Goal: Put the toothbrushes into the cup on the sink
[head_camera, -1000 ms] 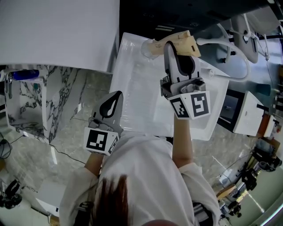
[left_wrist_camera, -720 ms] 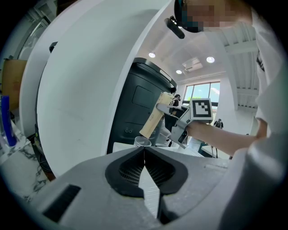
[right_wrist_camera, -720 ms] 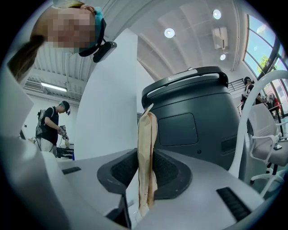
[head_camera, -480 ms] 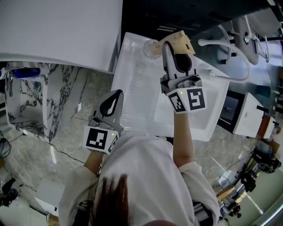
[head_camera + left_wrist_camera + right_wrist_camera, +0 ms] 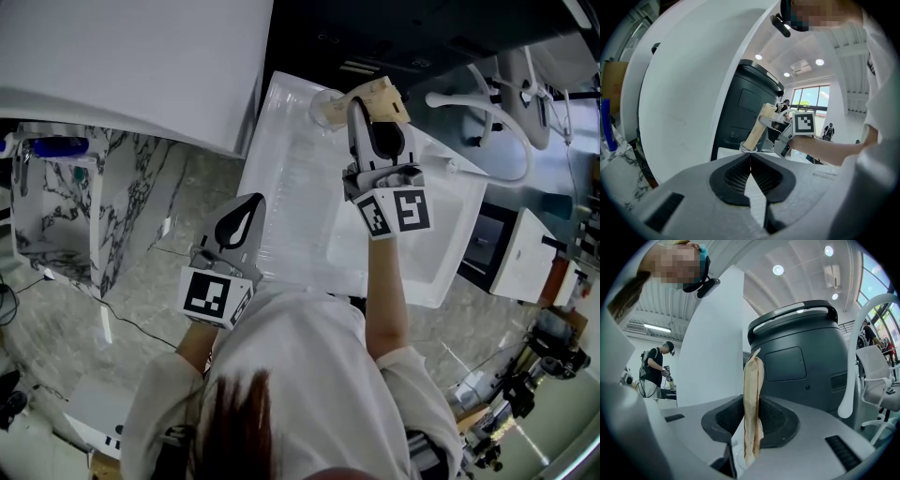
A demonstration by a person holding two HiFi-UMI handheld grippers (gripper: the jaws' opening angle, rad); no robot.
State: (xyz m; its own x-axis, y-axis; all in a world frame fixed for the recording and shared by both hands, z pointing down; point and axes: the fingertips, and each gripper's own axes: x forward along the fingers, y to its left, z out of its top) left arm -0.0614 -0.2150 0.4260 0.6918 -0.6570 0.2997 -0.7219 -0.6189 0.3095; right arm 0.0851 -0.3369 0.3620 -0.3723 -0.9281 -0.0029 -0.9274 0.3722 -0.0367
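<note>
The toothbrush (image 5: 752,380), wrapped in tan paper, stands upright, clamped between the pads of the right tongs (image 5: 361,101). Its top rises well above them.

Nearest in the head view is the person's white sleeve (image 5: 300,375), with both forearms reaching forward. The left tongs (image 5: 253,199) hang over the near left edge of the white sink (image 5: 286,178). Their pads are pressed together with nothing between them. They are well apart from the wrapper and the cup.

Further out, the right tongs stretch across the sink toward its far edge, the marker cube facing up. A clear cup (image 5: 325,106) stands at that far edge, just left of the right tongs' tips. In the left gripper view the wrapper slants down to the cup's rim. Its lower end seems to sit inside the mouth, though the left tongs' own body hides the cup below the rim, so its depth is unclear.

Behind the sink stands a large dark appliance (image 5: 801,352).
</note>
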